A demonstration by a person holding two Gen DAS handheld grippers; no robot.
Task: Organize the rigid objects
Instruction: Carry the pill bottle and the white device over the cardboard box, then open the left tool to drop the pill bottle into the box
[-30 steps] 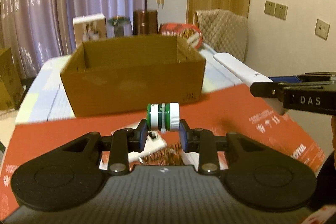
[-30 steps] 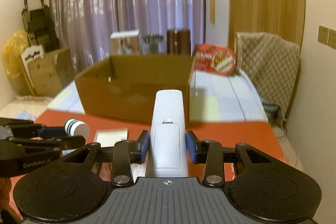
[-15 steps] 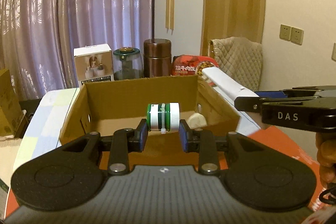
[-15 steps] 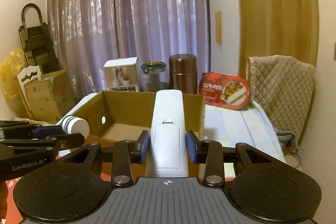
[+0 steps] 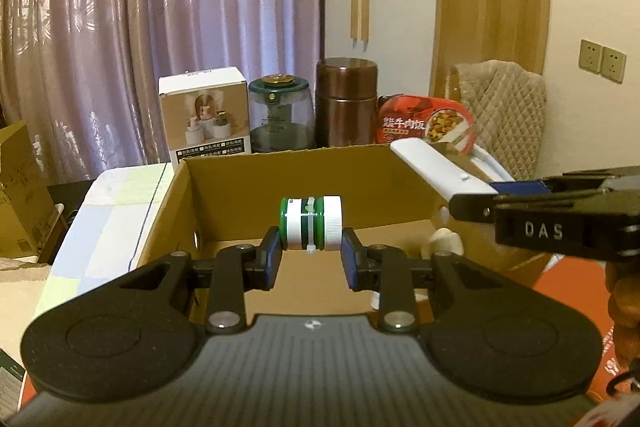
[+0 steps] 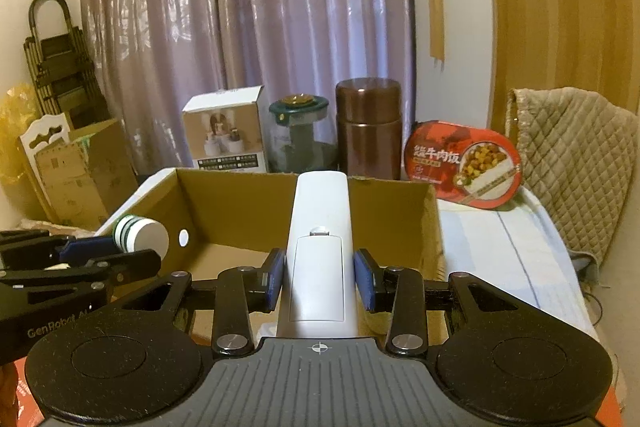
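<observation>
My left gripper (image 5: 311,254) is shut on a small green-and-white bottle (image 5: 311,223), held sideways above the open cardboard box (image 5: 224,183). In the right wrist view the bottle (image 6: 140,233) shows at left over the box's (image 6: 434,223) near-left corner. My right gripper (image 6: 319,281) is shut on a white remote control (image 6: 320,239), back side up, pointing over the box's right half. The remote (image 5: 440,167) and right gripper (image 5: 476,201) show at right in the left wrist view. A pale object (image 5: 444,241) lies in the box's right corner.
Behind the box stand a white product carton (image 5: 204,119), a green-lidded glass jar (image 5: 280,115), a brown canister (image 5: 346,103) and a red food container (image 5: 426,125). A quilted chair (image 6: 576,179) is at right. A red mat (image 5: 568,287) covers the near table. Cardboard cartons (image 6: 80,171) stand left.
Both grippers have risen and moved forward with their objects, from in front of the box over the red mat to above the box opening.
</observation>
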